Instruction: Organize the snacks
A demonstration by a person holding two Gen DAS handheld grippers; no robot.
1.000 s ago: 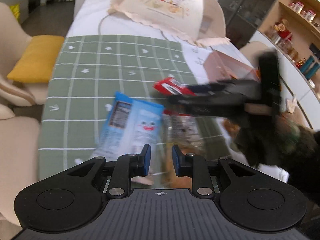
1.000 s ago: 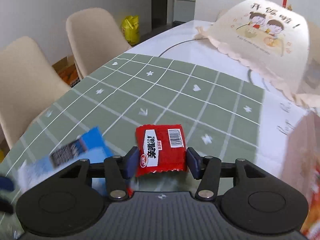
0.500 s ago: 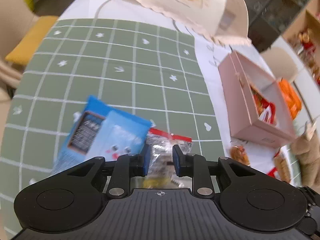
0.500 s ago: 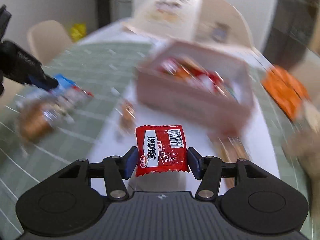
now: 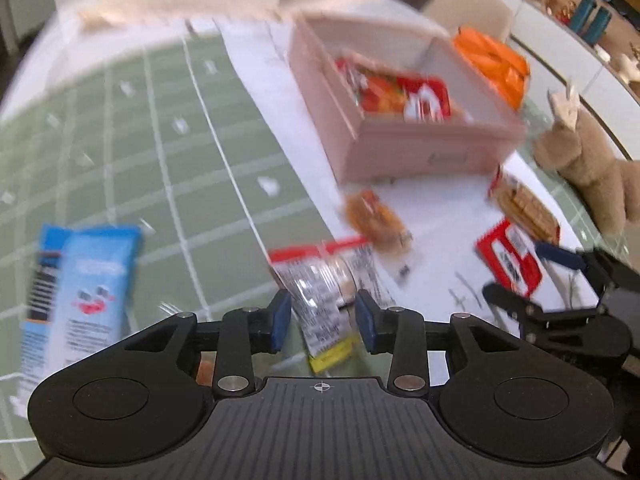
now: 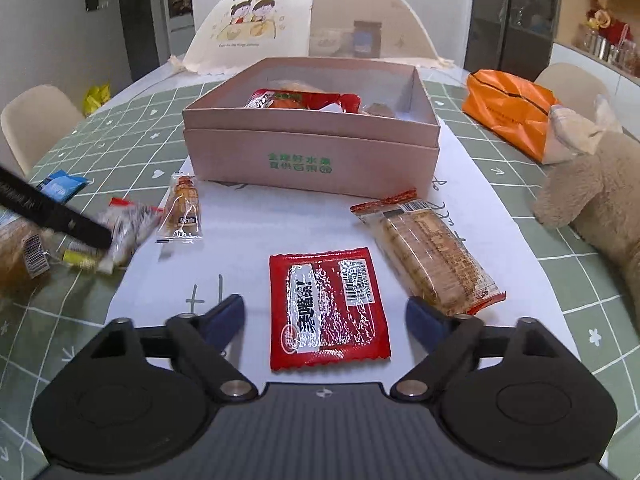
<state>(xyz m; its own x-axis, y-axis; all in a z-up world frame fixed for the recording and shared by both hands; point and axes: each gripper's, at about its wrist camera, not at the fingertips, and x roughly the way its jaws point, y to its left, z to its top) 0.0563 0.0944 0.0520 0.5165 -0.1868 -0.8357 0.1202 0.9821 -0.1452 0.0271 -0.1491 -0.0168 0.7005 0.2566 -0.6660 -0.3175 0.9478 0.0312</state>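
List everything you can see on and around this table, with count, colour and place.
Box: one, pink, table centre, snacks inside.
Red packet: one, flat on white paper, between right gripper's fingers, untouched.
Cracker pack: one, clear, right of it.
Small sachet: one, orange-brown, left of box front.
Clear snack bag: one, between left gripper's fingers.
Blue packet: one, green cloth.
Orange bag: one, far right.
Plush toy: one, tan, right edge.
Food cover: one, cream, behind box.
Left gripper: opening.
Right gripper: opening.
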